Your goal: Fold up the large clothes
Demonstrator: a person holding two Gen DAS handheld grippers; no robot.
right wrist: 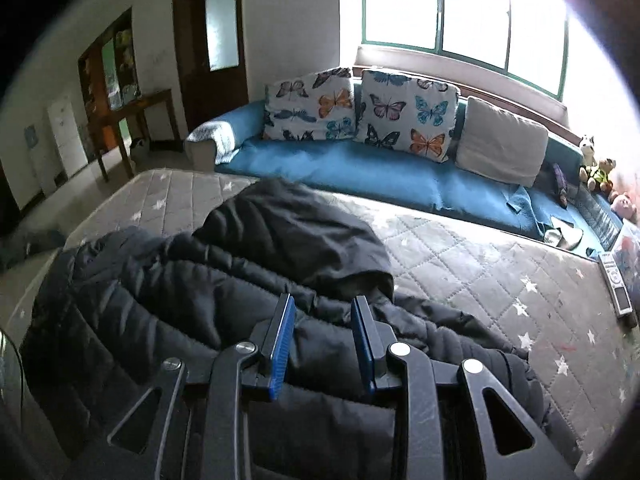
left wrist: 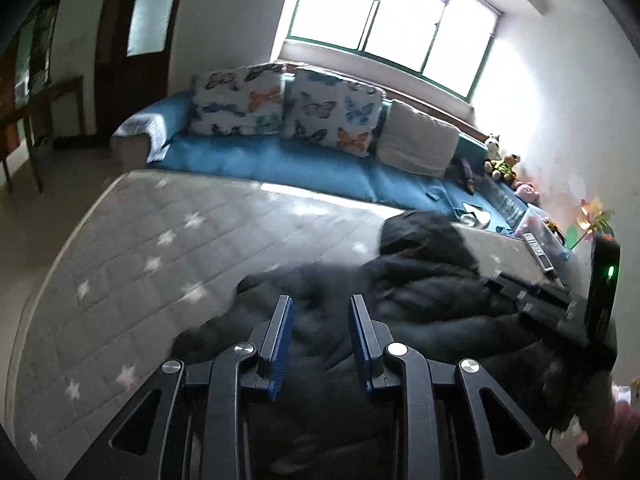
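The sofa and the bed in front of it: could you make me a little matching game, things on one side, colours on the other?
Things:
1. jacket
2. sofa cover
3. plain cushion
4. mattress

Colours:
A. blue
B. grey with white stars
C. black
D. off-white

Pairs: 1-C, 2-A, 3-D, 4-B

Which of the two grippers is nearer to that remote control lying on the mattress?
Right. The remote control lies off to the right gripper's right side; seen from the left gripper, it lies beyond the right one.
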